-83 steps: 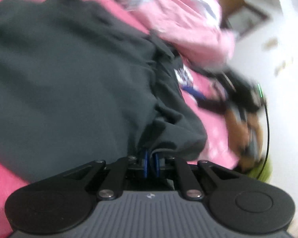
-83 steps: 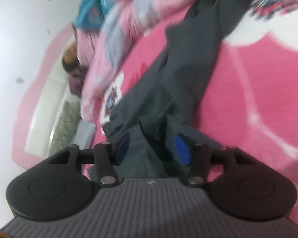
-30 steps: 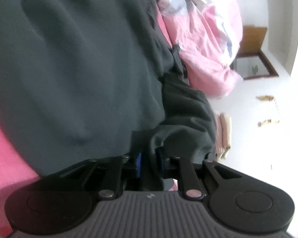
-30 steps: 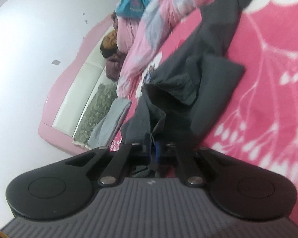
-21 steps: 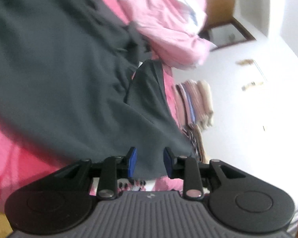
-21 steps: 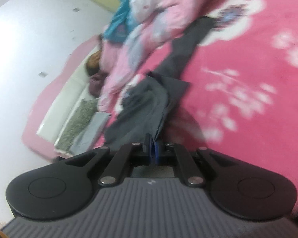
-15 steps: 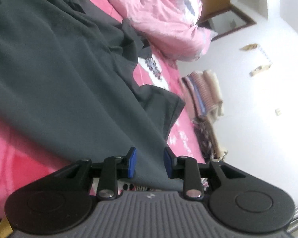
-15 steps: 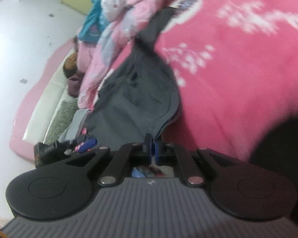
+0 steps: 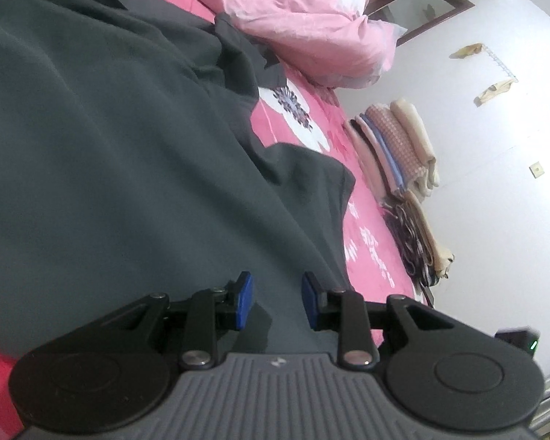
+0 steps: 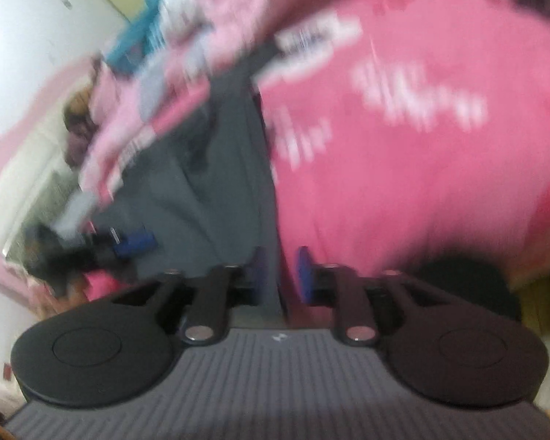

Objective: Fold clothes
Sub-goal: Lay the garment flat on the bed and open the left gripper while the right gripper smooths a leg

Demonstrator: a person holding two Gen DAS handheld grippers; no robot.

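1. My left tongs (image 9: pixel 274 300) have let go: a second ago the blue pads pinched a bunched fold of the dark grey garment (image 9: pixel 128 154); now they stand narrowly apart over flat cloth, gripping nothing.
2. My right tongs (image 10: pixel 278 275) were clamped on the garment's edge until half a second ago; now the jaws are opening, with that edge between the pads but not pressed, as far as the blur shows.
3. The garment lies spread on the pink bed (image 9: pixel 363 227), near the rumpled pink quilt (image 9: pixel 311 25).
4. I judge the spreading done; the first fold comes next.
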